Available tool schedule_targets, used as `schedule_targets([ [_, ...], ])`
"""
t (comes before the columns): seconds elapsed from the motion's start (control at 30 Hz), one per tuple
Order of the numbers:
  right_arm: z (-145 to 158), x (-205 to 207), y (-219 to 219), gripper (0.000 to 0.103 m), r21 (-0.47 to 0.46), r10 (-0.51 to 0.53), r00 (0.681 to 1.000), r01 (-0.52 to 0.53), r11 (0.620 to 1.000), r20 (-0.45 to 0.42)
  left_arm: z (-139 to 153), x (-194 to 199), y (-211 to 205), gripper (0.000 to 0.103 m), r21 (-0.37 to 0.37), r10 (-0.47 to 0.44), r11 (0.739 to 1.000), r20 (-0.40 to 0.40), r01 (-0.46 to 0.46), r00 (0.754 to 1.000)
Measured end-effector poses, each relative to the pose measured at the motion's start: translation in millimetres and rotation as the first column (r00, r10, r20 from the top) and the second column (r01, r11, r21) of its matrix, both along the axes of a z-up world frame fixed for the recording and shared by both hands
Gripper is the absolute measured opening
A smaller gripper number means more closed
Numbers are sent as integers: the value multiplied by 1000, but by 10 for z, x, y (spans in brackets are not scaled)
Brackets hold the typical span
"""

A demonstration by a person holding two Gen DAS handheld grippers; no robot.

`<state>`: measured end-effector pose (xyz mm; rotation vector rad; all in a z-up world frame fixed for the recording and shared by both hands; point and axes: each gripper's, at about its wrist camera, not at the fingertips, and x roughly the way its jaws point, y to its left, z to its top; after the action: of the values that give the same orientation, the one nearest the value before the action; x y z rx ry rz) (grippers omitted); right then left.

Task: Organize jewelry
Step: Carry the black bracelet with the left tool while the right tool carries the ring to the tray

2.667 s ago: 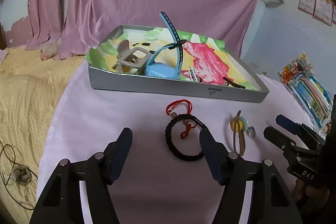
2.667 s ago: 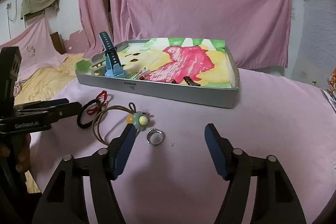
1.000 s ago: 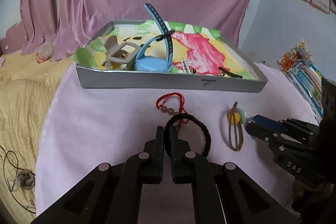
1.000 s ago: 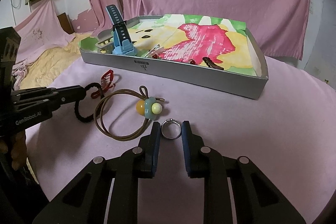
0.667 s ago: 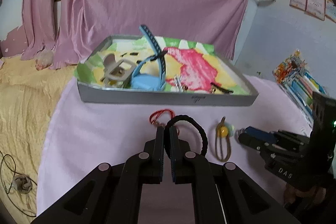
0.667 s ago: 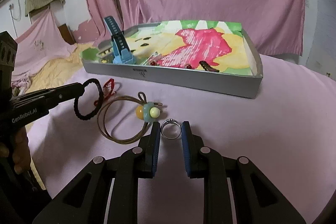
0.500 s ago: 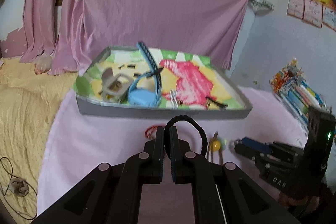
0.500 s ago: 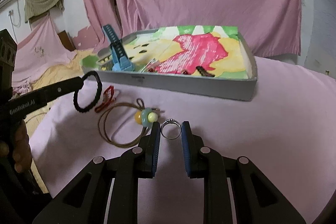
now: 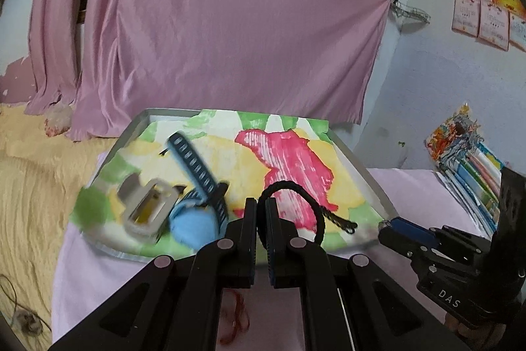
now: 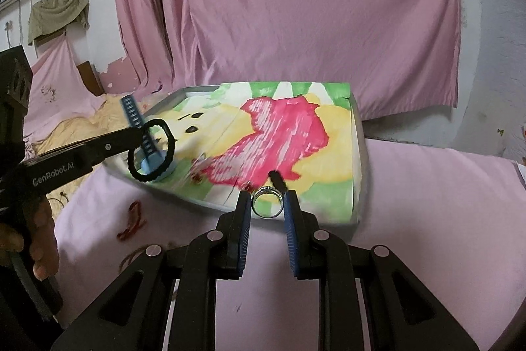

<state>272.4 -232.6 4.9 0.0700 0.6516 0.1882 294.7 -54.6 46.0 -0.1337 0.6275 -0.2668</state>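
Note:
My left gripper (image 9: 260,209) is shut on a black braided band (image 9: 289,185), held in the air over the front of the tray (image 9: 358,163). The tray is grey, lined with a bright painted sheet. In it lie a blue watch (image 9: 194,219), a beige hair claw (image 9: 144,209) and a black clip (image 10: 279,180). My right gripper (image 10: 267,199) is shut on a silver ring (image 10: 267,189) just above the tray's near wall (image 10: 357,153). The right wrist view shows the left gripper (image 10: 144,130) with the band (image 10: 170,153) hanging over the watch.
A red cord bracelet (image 10: 133,219) and a brown hair tie (image 10: 131,259) lie on the pink tablecloth in front of the tray. Colourful booklets (image 9: 470,160) are stacked at the right. Yellow bedding (image 9: 29,186) is at the left, and a pink curtain hangs behind.
Both grippers have risen from the tablecloth and moved forward to the tray, the left carrying the black band, the right carrying the ring. The tray now looks much closer.

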Motion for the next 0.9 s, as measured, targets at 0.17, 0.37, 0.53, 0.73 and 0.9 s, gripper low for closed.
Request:
schedule_targets([
  [0.17,-124,256,-1,18,20,14,998,-13,1000,-62,-51,190,-128,5,26,-10,1000,-28,11,1000],
  [0.37,-230,410,38,18,1,20,994,-20,1000,-105,-206,315,-226,5,58,-13,998,-85,18,996],
  [0.53,-257,463,98,18,-16,33,992,-35,999,-123,-297,379,-244,5,76,-7,997,-116,16,993],
  [0.73,-271,520,131,18,-25,40,991,-44,999,-131,-394,423,-231,5,77,-5,997,-145,17,989],
  [0.9,-281,533,136,18,-30,40,990,-44,999,-133,-442,438,-246,5,89,-10,996,-161,25,987],
])
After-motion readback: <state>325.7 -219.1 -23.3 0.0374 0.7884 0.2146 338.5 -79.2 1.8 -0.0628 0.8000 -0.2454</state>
